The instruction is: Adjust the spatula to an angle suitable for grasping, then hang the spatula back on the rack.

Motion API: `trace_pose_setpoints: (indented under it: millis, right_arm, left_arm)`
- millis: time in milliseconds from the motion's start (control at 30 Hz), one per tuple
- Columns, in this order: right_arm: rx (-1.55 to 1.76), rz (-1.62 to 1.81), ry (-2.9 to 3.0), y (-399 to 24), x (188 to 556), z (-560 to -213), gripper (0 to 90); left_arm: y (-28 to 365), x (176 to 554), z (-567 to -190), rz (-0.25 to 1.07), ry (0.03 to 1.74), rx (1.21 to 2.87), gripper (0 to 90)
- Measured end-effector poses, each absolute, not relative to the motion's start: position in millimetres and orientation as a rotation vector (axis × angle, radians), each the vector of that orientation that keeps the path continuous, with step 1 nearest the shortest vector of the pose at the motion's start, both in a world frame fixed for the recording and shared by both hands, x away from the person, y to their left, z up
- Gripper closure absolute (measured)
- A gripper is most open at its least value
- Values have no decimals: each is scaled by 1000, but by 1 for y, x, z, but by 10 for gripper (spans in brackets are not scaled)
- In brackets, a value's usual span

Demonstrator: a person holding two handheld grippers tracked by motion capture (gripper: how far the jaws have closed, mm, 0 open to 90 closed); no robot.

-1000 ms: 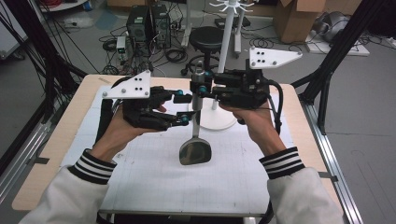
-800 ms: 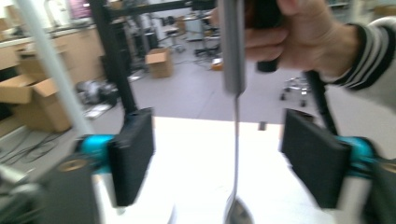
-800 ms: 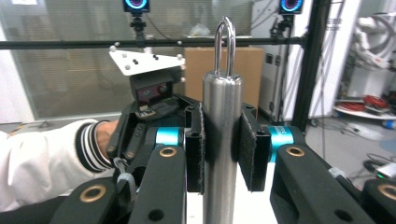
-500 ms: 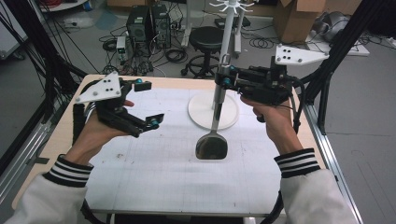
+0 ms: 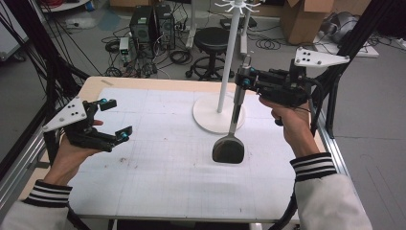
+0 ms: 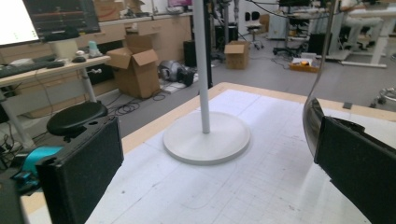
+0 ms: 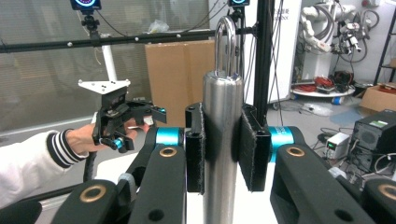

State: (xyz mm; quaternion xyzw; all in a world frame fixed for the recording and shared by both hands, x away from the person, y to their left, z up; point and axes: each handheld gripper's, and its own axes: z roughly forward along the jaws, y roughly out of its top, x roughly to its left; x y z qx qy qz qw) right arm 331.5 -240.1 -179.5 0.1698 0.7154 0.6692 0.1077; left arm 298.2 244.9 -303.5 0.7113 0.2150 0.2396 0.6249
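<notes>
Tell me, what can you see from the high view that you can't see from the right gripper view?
From the high view: the spatula's dark flat head at its bottom end, the white mat on the table, and the stand's round white base. From the right gripper view: the metal loop on top of the handle, and the black pads pressed on both its sides. Both share: the shiny handle held by the right gripper, and the left gripper, open, in the other hand.

We see the stand [image 5: 219,113] at twelve o'clock on the mat [image 5: 158,182] (ladle [image 5: 229,149] just before it).
</notes>
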Motion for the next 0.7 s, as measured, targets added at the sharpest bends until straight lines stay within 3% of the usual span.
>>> trace_pose_setpoints:
  millis: [700]
  right_arm:
    - [536,1929,2111,-240,341,-178,748]
  left_arm:
    - [253,296,-321,563,525,1609,17]
